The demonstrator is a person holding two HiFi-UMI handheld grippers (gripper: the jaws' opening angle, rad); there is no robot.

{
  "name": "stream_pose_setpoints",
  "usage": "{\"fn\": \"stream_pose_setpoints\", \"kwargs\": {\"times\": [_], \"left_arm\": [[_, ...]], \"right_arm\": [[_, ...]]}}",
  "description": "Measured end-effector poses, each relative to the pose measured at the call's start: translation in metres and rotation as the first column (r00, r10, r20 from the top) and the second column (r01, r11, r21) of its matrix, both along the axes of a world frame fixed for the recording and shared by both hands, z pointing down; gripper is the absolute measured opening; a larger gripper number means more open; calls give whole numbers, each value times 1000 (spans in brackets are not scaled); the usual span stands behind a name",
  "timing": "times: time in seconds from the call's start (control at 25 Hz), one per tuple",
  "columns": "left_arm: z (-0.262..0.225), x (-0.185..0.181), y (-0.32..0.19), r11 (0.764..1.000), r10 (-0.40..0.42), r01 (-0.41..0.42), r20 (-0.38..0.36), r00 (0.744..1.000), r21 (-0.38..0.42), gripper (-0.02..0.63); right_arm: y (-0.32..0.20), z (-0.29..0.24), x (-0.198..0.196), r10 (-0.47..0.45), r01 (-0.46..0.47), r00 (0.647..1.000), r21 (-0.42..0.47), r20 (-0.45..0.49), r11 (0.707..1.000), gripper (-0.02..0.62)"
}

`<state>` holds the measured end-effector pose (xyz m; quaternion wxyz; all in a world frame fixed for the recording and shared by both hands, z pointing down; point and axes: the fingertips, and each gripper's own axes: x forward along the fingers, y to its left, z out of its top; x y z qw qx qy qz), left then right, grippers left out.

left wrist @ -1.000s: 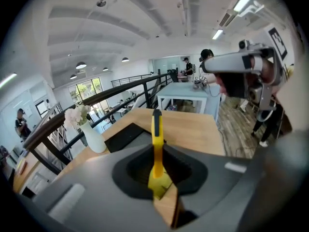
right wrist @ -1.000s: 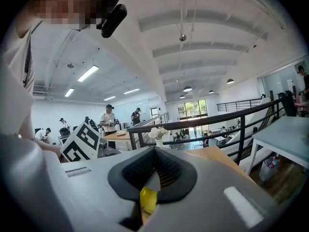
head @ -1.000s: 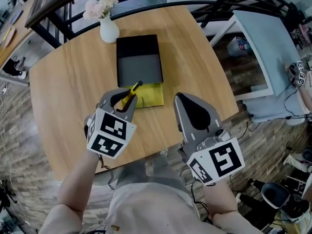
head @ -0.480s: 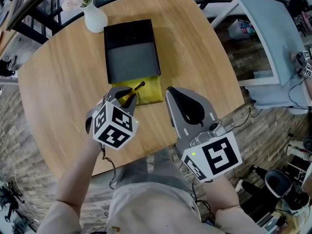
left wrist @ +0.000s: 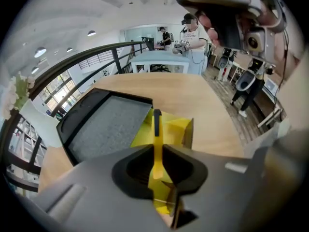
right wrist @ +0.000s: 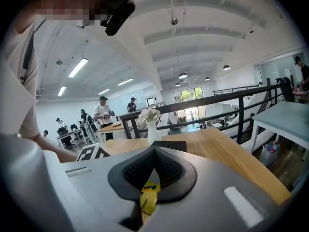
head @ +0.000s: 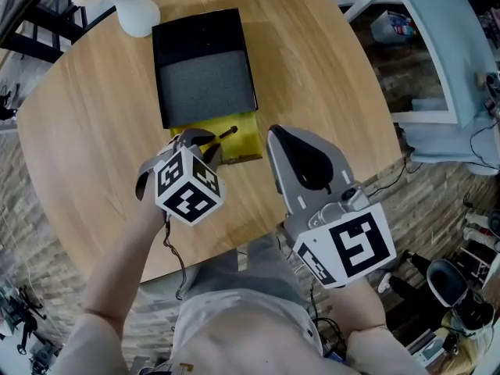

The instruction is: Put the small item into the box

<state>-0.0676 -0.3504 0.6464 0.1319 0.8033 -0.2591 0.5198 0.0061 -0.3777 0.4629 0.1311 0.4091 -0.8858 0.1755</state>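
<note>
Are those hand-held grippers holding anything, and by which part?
The left hand-held gripper pinches a slim yellow item by its yellow shaft, black tip sticking out. The right hand-held gripper holds nothing.

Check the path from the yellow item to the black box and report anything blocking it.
Nothing visible blocks it. The left gripper is shut on the yellow item, whose black tip points at the black box. Only a yellow sheet lies low between them, at the box's near edge; the box's grey inside is open.

On light wooden counter (head: 312,92): white ceramic vase (head: 134,16) by far edge, black grey-lined rectangular box (head: 205,69) mid-counter, yellow carton (head: 246,135) touching its near end.
</note>
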Motion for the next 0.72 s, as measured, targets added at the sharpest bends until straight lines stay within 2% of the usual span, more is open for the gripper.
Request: {"fn": "stream_pose_setpoints", "kwargs": {"times": [0.36,0.56,0.72], "left_arm": [[39,9,4,991,99,-91,78,992,-100,49],[57,10,9,978,127,-109,94,987,-176,49],[65,11,13,969,172,-142,139,975,-204,51]], "right_arm": [[-9,25,15,28,-28,1000,-33,-6,999,-2],[-7,36,20,27,-27,1000,-53,-12,998,-2],[-6,42,24,26,-27,1000,-65,-15,998,-2]]}}
